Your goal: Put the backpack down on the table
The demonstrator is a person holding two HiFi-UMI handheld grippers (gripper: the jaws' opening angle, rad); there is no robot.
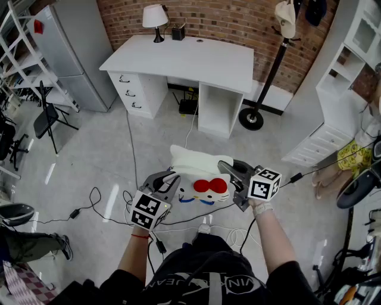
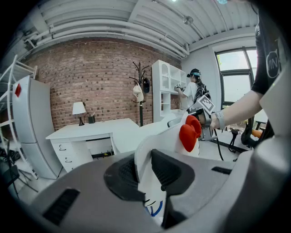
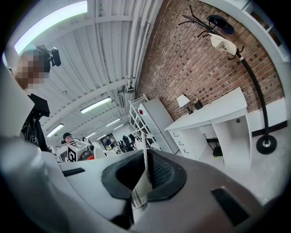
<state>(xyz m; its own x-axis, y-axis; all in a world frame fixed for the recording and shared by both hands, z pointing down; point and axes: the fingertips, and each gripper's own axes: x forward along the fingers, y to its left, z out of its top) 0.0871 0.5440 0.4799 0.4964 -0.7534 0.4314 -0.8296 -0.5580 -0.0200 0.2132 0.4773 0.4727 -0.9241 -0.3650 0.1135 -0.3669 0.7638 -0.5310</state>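
Note:
A white backpack (image 1: 193, 167) with a red bow (image 1: 212, 186) and a cartoon face hangs in the air between my two grippers, above the floor in front of me. My left gripper (image 1: 168, 181) is shut on the backpack's left edge; in the left gripper view the white fabric (image 2: 146, 169) is pinched between the dark pads. My right gripper (image 1: 233, 174) is shut on its right edge, where a thin white strip (image 3: 142, 184) sits between the pads. The white table (image 1: 184, 58) stands ahead against the brick wall, well apart from the backpack.
On the table stand a white lamp (image 1: 155, 18) and a dark pen holder (image 1: 177, 33). A black coat stand (image 1: 262, 89) is right of the table, a white shelf unit (image 1: 345, 89) further right, a grey fridge (image 1: 65, 53) left. Cables (image 1: 107, 205) lie on the floor.

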